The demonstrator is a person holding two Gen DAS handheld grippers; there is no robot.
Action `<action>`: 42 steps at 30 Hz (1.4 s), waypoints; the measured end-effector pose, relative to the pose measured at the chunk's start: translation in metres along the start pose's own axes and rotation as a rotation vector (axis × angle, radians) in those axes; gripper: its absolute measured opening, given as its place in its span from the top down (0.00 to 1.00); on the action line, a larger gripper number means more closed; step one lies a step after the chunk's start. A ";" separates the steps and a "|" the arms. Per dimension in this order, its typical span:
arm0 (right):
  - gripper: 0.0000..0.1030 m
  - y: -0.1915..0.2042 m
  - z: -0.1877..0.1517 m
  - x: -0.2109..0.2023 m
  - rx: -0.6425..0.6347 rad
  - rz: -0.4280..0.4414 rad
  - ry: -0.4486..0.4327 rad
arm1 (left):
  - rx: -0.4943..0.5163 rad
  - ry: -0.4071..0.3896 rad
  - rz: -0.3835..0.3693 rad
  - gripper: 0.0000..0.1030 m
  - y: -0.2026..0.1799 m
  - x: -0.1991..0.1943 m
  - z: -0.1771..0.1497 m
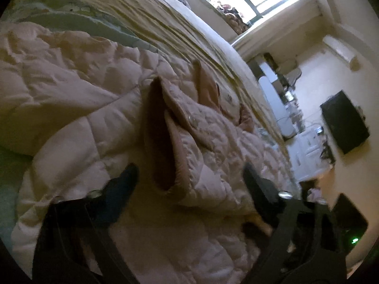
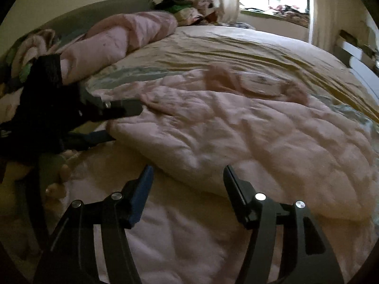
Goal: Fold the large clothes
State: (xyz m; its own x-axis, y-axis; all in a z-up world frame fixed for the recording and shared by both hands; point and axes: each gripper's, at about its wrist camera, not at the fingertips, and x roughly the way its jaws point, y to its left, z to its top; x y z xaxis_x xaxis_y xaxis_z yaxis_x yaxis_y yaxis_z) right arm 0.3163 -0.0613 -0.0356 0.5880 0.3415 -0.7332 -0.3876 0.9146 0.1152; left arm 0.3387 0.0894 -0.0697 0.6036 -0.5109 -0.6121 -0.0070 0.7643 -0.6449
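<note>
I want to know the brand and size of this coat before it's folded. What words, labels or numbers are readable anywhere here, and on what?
None can be read.
White label inside the collar of the pink quilted coat, at: dark marks on it, too blurred to read.
The same label in the left wrist view: too small and dim.
Dark wall panel: no visible text.

No writing can be read anywhere. The small white label sewn inside the collar of the pale pink quilted jacket, well ahead of the claw, is too blurred.
</note>
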 end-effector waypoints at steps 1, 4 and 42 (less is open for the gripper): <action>0.42 -0.007 -0.003 -0.006 0.011 -0.011 -0.005 | 0.021 -0.002 0.029 0.48 -0.003 0.002 -0.001; 0.42 -0.031 -0.014 -0.023 0.066 -0.062 -0.013 | 0.082 -0.016 0.091 0.74 -0.009 0.006 -0.005; 0.40 -0.207 0.003 0.037 0.346 -0.432 0.186 | 0.201 -0.019 0.311 0.74 -0.005 -0.007 -0.004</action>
State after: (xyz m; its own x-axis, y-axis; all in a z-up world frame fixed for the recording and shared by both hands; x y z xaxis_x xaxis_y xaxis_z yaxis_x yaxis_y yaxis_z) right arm 0.4200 -0.2378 -0.0845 0.4944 -0.0939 -0.8641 0.1326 0.9907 -0.0317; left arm 0.3314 0.0877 -0.0636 0.6124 -0.2362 -0.7545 -0.0365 0.9448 -0.3255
